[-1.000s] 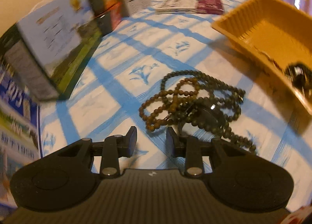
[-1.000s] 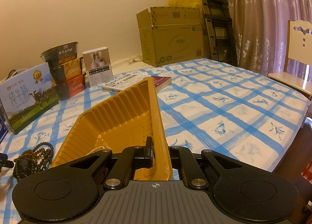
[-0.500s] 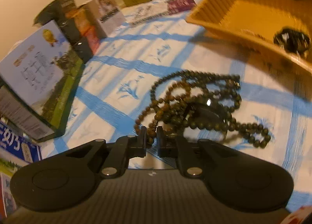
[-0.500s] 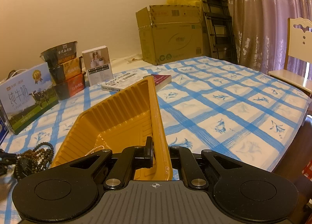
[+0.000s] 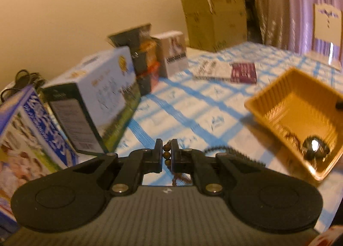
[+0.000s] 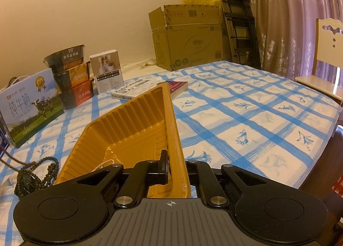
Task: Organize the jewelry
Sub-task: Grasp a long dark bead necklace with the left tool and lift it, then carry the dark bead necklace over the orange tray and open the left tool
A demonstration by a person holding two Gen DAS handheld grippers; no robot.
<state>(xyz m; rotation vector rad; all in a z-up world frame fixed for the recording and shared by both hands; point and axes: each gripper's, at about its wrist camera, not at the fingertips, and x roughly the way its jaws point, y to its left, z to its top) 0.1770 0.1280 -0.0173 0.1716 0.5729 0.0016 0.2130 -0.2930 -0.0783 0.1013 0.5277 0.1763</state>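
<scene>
Item: bead necklace [image 5: 166,155], brown and dark beads on one long strand. Your left gripper [image 5: 166,156] has just been closing its jaws, and they now clamp a short run of brown beads. From the pinch the strand trails down toward 6 o'clock below the jaws, and a dark length runs off toward 3 o'clock. In the right wrist view the rest of the heap lies on the table [image 6: 246,117], with a taut strand rising out of frame at 9 o'clock.

Item: yellow tray [image 5: 265,96], ribbed plastic, tilted. It sits at 3 o'clock from your left jaws, open mouth turned toward them. Inside: a dark round piece [image 5: 315,149] in the low corner, and in the right wrist view a pale fine chain [image 6: 105,163].

Item: right gripper [image 6: 176,166]. Its jaws are together on the tray's near wall, one pad inside and one out, propping the tray.

Controlling relation: the tray mouth lies right of the held beads, its long axis running away from you. The left hand is the free carrier, and the hanging tail will likely need to clear the tray's rim.
</scene>
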